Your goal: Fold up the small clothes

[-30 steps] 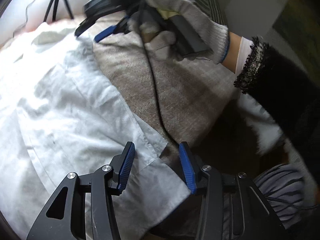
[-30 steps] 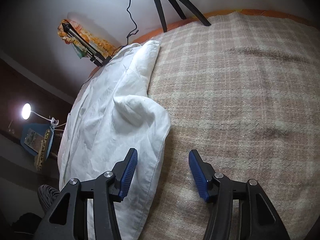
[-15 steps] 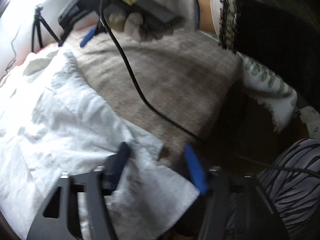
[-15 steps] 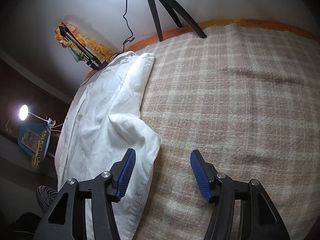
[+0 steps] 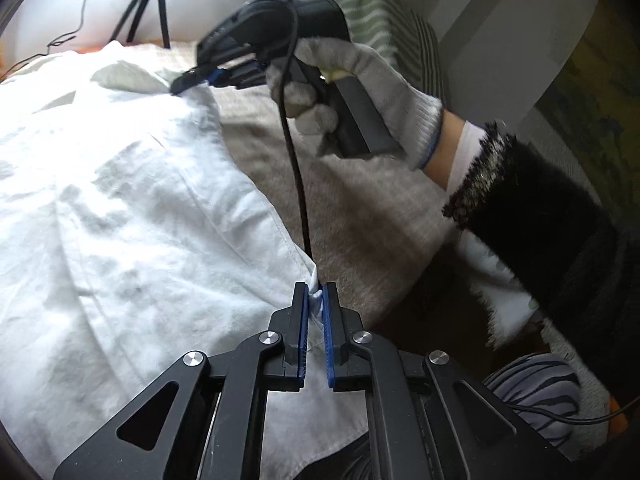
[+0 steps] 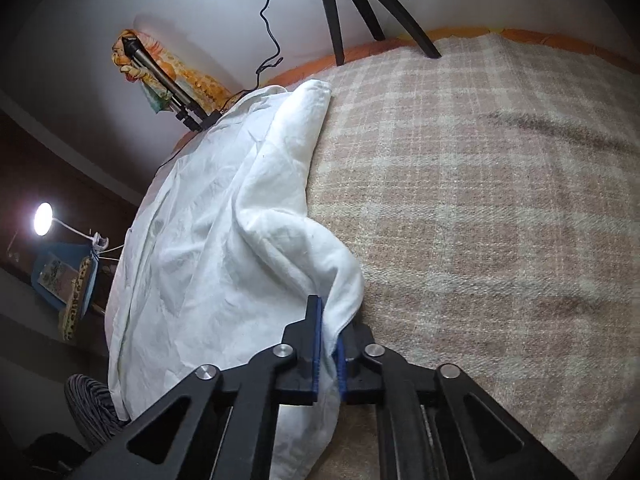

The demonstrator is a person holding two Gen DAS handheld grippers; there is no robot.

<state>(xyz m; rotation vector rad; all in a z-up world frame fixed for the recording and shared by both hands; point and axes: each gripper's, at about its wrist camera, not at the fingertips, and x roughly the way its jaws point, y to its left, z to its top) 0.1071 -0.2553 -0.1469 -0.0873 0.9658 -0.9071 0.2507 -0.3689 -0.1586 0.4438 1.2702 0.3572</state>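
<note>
Checked blanket on the bed carries the white shirt, its right-hand edge pinched by both tongs, left tongs clamped at the near corner, right tongs farther along.

Both wrist views close, angled down, sharing white garment

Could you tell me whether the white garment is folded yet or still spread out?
Still spread out: the garment lies wrinkled across the blanket, with only its near edge pinched by the left gripper and right gripper.
</note>
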